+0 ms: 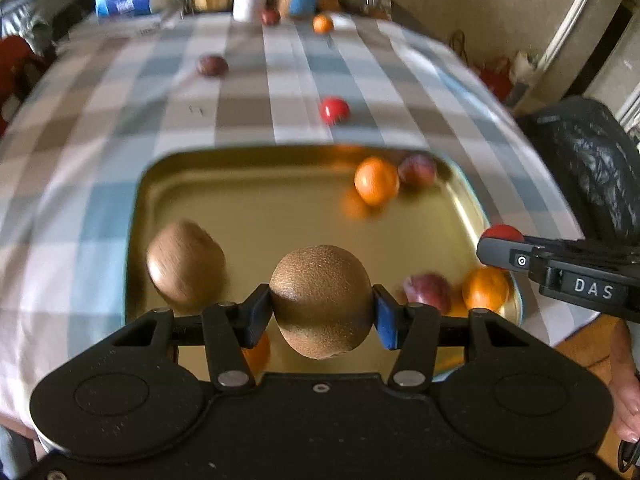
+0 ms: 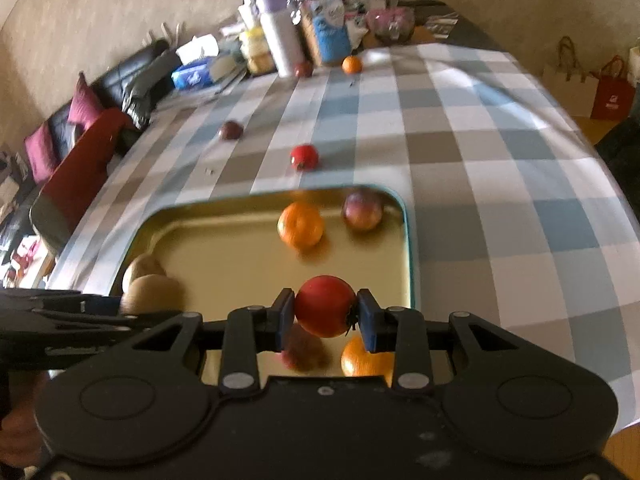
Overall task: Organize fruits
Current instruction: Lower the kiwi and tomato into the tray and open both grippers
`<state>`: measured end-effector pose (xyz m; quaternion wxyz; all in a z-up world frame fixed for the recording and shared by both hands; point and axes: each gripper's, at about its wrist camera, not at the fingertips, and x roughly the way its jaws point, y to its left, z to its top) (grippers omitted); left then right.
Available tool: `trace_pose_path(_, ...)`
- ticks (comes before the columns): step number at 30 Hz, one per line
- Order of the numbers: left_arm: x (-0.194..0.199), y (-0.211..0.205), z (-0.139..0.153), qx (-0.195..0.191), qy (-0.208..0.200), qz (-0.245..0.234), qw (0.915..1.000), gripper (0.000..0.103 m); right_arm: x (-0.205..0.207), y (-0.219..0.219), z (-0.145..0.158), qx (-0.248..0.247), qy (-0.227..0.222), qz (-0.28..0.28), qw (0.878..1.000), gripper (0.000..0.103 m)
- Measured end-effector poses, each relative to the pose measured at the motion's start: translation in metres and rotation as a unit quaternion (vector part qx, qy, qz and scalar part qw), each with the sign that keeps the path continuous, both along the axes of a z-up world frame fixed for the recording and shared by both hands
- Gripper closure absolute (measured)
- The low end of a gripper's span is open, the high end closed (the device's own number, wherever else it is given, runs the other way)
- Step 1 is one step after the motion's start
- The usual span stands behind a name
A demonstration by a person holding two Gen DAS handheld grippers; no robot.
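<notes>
The left gripper (image 1: 322, 306) had its jaws clamped on a brown kiwi (image 1: 322, 300), held above the near edge of the gold metal tray (image 1: 248, 196); nothing showed the kiwi touching the tray floor. A second kiwi (image 1: 186, 266) lay in the tray's near left part, blurred in the left wrist view. The right gripper (image 2: 325, 314) had its jaws closed on a red tomato (image 2: 325, 306), held over the near right part of the tray (image 2: 224, 256), stem side against the right-hand pad. Already in the tray: an orange (image 1: 376, 180) and a reddish plum (image 1: 418, 170) touching or just beside each other in the far right corner; another plum (image 1: 428, 292) and another orange (image 1: 486, 290) near the near right corner, below the right gripper. On the checked cloth of the counter (image 1: 120, 128), outside the tray: a red tomato (image 1: 334, 110) just beyond the far rim, a dark plum (image 1: 212, 65) further out to the left, and a dark red fruit (image 1: 271, 17) and a small orange (image 1: 323, 23) near the far clutter of bottles and boxes. A hand (image 1: 626, 396) was partly visible at the right edge of the left wrist view.
</notes>
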<state>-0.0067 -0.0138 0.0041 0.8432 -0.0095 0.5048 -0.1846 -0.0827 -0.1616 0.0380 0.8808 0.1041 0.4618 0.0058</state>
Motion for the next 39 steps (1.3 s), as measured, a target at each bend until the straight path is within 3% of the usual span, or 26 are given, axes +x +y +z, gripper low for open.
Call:
trace_pose_path(7, -0.007, -0.011, -0.009, 0.036, 0.003, -0.007, 0.9993, 0.045, -0.005, 0.005, -0.003, -0.011, 0.002, 0.009, 1.000, 0.068)
trace_pose_path(28, 0.004, -0.010, -0.012, 0.039, 0.019, 0.004, 0.9991, 0.045, 0.007, -0.002, -0.009, -0.019, 0.013, -0.011, 1.000, 0.068)
trace_pose_path(31, -0.002, -0.008, -0.003, 0.027, -0.005, -0.005, 0.9996, 0.045, 0.008, -0.001, -0.010, -0.022, 0.016, -0.010, 1.000, 0.068)
trace_pose_path(35, -0.007, -0.008, 0.008, 0.047, -0.046, 0.006, 0.9978, 0.044, 0.009, 0.001, -0.010, -0.023, 0.018, -0.009, 1.000, 0.068)
trace_pose_path(39, -0.007, -0.005, 0.006, 0.064, -0.052, 0.016, 0.9965, 0.044, 0.010, 0.001, -0.010, -0.024, 0.016, -0.009, 1.000, 0.068)
